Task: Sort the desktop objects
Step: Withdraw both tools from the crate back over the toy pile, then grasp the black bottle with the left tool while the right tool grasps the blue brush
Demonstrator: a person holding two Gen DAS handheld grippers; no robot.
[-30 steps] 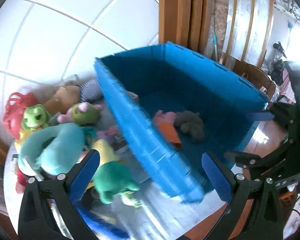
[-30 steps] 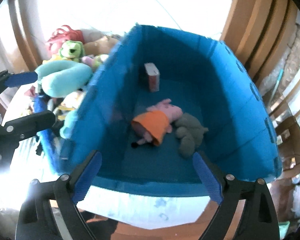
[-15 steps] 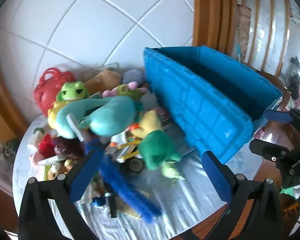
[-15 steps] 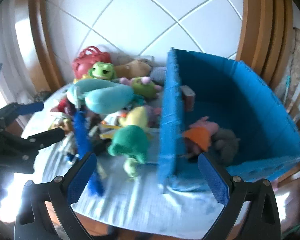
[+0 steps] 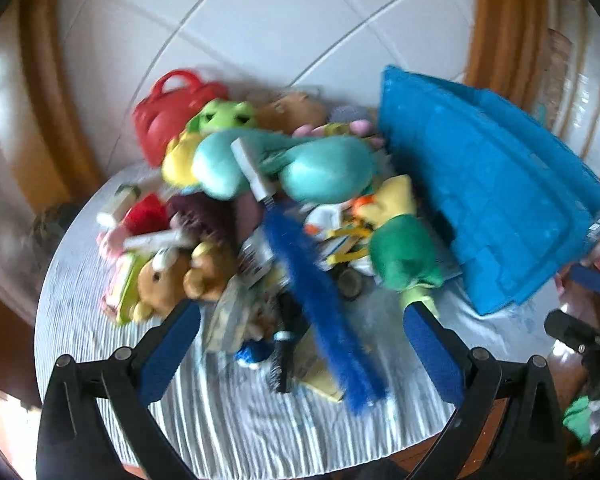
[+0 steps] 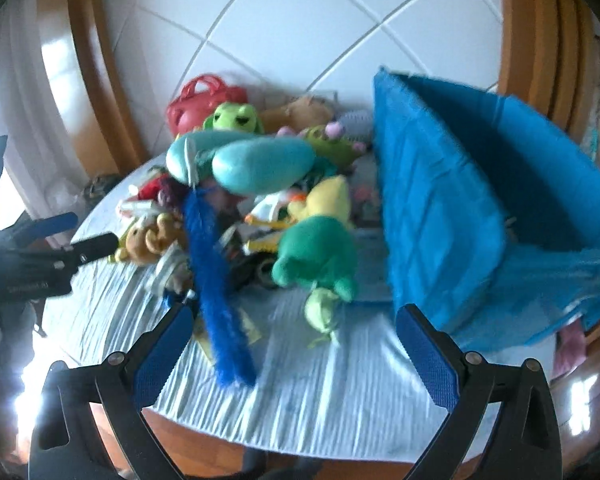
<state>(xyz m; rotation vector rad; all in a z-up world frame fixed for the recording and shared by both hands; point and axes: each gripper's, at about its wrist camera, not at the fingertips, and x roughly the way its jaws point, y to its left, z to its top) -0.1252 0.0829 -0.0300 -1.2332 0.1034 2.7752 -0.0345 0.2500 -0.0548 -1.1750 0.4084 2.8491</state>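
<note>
Left gripper (image 5: 302, 344) spread wide, empty, over toy heap (blurry). Right gripper (image 6: 294, 344) likewise wide, empty. Blue bin (image 6: 460, 208) right of heap; blue fuzzy duster (image 5: 320, 312) across pile.

Blue bin (image 6: 452, 216) stands upright at the table's right edge, open side up. Toy pile just left of it: teal neck pillow (image 5: 300, 164) on top, green plush (image 6: 316, 256) beside the bin wall, blue fuzzy strip (image 5: 320, 304) running toward the near edge, red bag (image 5: 168, 116) at the far side.
</note>
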